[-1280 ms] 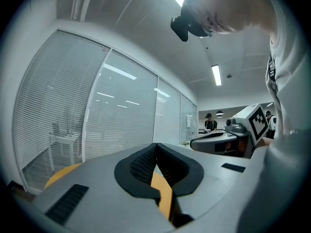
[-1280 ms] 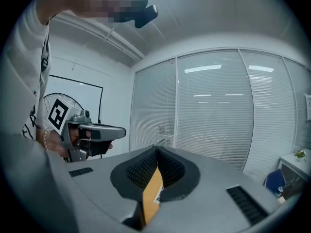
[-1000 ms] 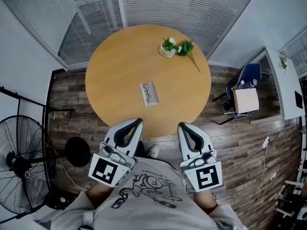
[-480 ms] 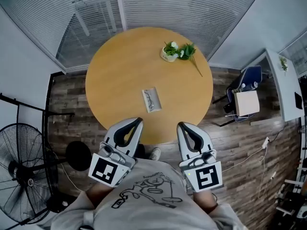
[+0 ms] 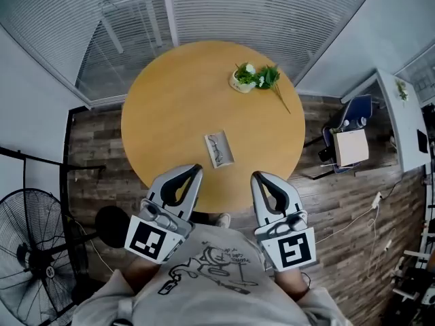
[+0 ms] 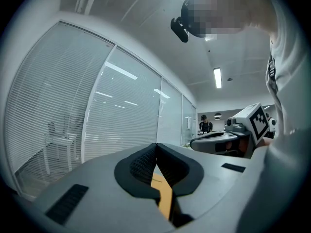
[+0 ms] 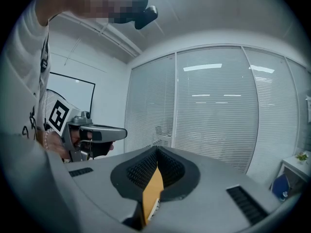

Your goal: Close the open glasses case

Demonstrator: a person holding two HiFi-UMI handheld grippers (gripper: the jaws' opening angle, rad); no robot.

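A round wooden table [image 5: 177, 100] stands on a plank floor [image 5: 102, 141] beside glass walls hung with white blinds [image 5: 272, 12]. A fan [image 5: 30, 246] stands at the left. The open glasses case [image 5: 219, 149] lies near the table's near edge, with spectacles inside. The left gripper [image 5: 196, 170] and the right gripper [image 5: 257, 177] hover short of it, jaws pressed together and empty. Each bears a black-and-white square marker [image 5: 147, 239]. The person's grey shirt [image 5: 204, 277] shows a line drawing.

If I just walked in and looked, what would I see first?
The big round wooden table fills the middle. A small open glasses case lies on it toward the near edge, and a little pot of flowers sits at the far side. Just below, close to the person's chest, the left claw and the right claw point at the table, both shut and holding nothing.
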